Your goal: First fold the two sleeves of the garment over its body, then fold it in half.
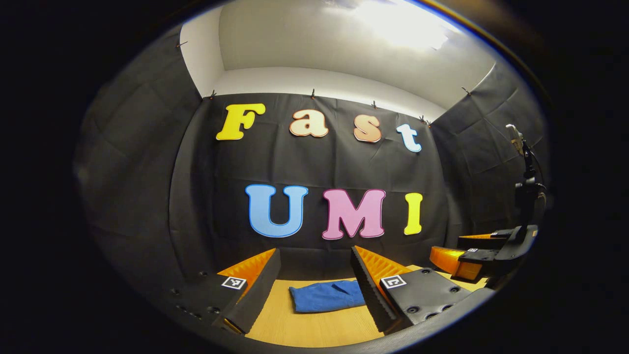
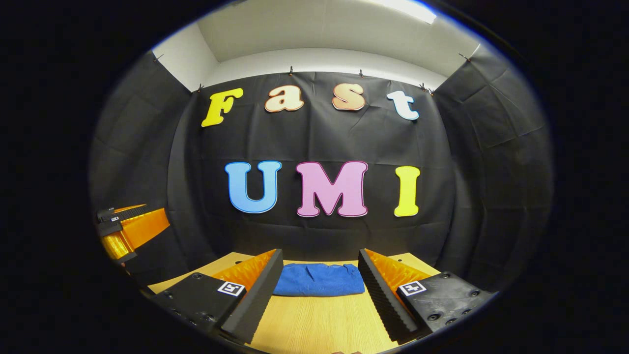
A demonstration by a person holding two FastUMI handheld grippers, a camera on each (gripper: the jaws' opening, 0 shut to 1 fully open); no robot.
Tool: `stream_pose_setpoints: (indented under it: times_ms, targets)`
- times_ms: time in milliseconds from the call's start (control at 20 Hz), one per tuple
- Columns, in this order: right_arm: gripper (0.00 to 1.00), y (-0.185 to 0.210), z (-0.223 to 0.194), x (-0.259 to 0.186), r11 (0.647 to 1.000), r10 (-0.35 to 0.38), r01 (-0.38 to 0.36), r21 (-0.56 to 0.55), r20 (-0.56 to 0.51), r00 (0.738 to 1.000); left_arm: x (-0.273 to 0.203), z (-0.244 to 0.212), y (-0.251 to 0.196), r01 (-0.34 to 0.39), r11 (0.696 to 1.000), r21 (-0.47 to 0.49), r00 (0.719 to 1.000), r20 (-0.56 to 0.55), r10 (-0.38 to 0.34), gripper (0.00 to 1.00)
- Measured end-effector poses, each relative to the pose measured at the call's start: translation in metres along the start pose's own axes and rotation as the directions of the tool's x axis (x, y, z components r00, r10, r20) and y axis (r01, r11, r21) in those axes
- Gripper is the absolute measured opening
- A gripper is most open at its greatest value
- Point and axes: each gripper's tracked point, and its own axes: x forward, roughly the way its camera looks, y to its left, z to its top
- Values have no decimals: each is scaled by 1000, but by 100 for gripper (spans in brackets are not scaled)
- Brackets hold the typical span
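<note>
A blue garment (image 1: 327,296) lies folded into a compact bundle on the wooden table (image 1: 304,324), near the back wall. In the left gripper view my left gripper (image 1: 314,275) stands open above the table, the garment seen between its spread fingers, apart from them. The right gripper (image 1: 479,253) shows at that view's right edge, raised off the table. In the right gripper view the blue garment (image 2: 318,279) lies ahead, and my right gripper (image 2: 319,273) is open with nothing between its fingers. The left gripper (image 2: 130,231) appears at the far left, held up.
The wooden table (image 2: 319,324) ends at the black cloth wall just behind the garment. A camera on a stand (image 1: 523,177) rises at the right side of the left gripper view.
</note>
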Motion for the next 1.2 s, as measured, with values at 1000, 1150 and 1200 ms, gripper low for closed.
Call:
stream_pose_setpoints:
  times_ms: [1000, 1150, 1200]
  targets:
    - [97, -10, 7, -14, 997, -24, 24, -78, 7, 1000, -9, -10, 12, -32, 999, -1, 999, -36, 32, 82]
    - [97, -10, 11, -9, 994, -10, 12, -112, 14, 1000, -3, -16, 20, -44, 999, -1, 998, -37, 44, 81]
    - [97, -10, 11, -7, 994, -9, 11, -107, 11, 1000, -1, -17, 22, -53, 999, -5, 998, -41, 52, 81]
